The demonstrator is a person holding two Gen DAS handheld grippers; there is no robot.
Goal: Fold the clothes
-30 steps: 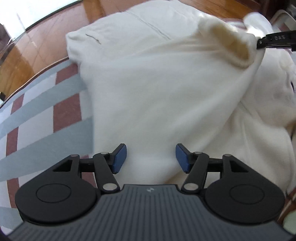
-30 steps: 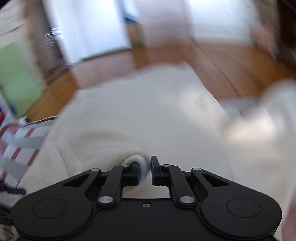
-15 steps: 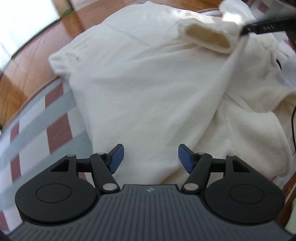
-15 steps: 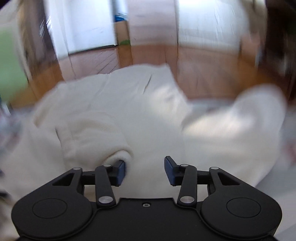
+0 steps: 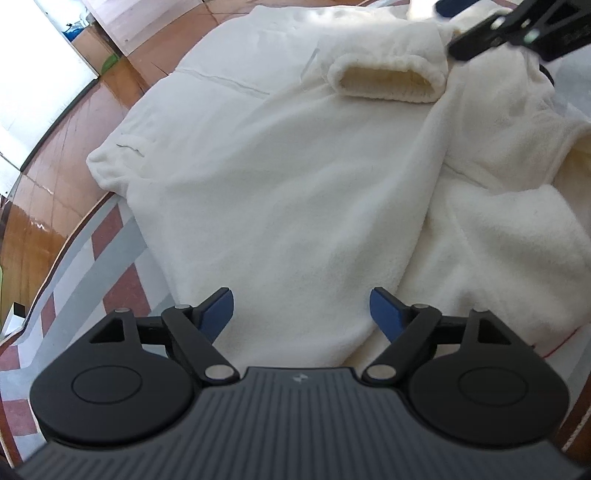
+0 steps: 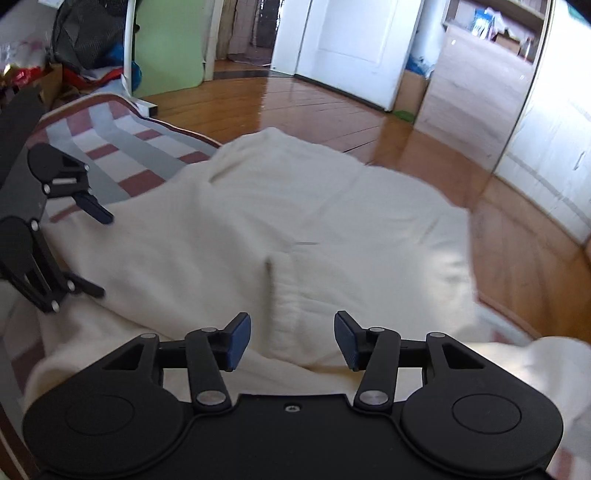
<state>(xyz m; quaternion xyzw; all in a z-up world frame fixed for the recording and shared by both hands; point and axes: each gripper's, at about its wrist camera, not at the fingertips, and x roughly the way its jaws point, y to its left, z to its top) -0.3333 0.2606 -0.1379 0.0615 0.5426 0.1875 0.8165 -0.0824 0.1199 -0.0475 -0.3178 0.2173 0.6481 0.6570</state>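
A cream fleece top (image 5: 295, 192) lies spread on a striped cloth; it also shows in the right wrist view (image 6: 288, 221). One sleeve is folded across the body, its open cuff (image 5: 384, 79) lying on top near the far side. My left gripper (image 5: 301, 314) is open and empty, just above the near hem. My right gripper (image 6: 291, 338) is open and empty, just above the folded sleeve. In the left wrist view the right gripper (image 5: 517, 29) sits at the far right beside the cuff. In the right wrist view the left gripper (image 6: 96, 251) is at the left, open.
The striped red, grey and white cloth (image 5: 92, 280) covers the surface and ends in a rounded edge at the left. Wooden floor (image 6: 295, 107) lies beyond. Bags and clutter (image 6: 88, 48) stand at the far left, white doors (image 6: 347, 48) behind.
My right gripper carried the sleeve cuff across the top, opened and let it go; the cuff now lies on the body. The left gripper stayed open and drew back a little.
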